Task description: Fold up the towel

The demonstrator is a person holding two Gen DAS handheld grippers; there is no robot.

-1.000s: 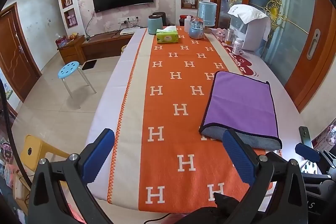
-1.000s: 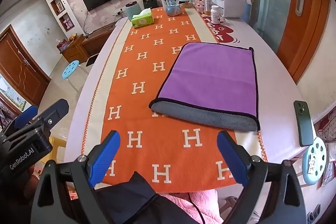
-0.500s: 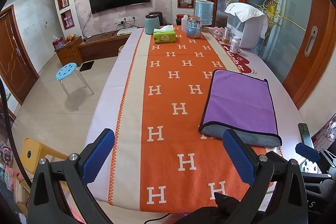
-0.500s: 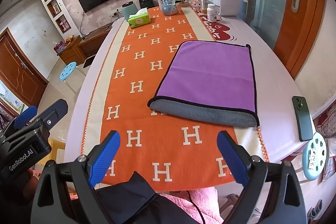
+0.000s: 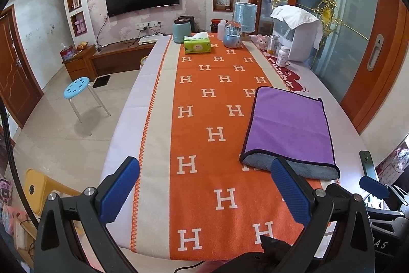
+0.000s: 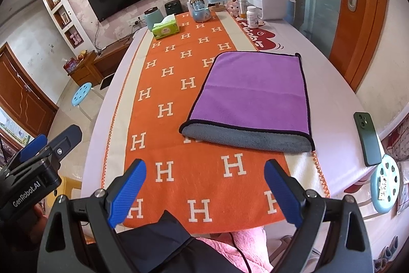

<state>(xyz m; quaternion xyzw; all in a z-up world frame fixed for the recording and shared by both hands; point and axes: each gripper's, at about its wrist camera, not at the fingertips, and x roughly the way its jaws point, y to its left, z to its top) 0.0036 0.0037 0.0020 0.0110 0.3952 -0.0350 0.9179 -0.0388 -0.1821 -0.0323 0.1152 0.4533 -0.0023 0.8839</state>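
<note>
Change: both views are pulling back slightly from earlier frames; towel unmoved, so fold is looking finished.
Left gripper [image 5: 204, 186]: hanging wide, holding nothing, near table edge.
Towel [image 6: 253, 94]: lying folded, right of orange runner [image 6: 179, 119].
Right gripper [image 6: 204, 191]: hanging wide, empty.
Around: phone [image 6: 368, 137] sitting right; tissue box [image 6: 165, 28] far; nothing blocking.

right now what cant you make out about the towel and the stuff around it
- Towel: how many layers are folded; only the grey lip at the near edge shows, both views.
- Towel's near edge, left wrist view: partly covered by the left gripper, jaws open.
- Phone: mostly cut off in the left wrist view.
- Bottle labels: too small to read.
- Table's near edge: hidden by the right gripper and dark clothing.
</note>
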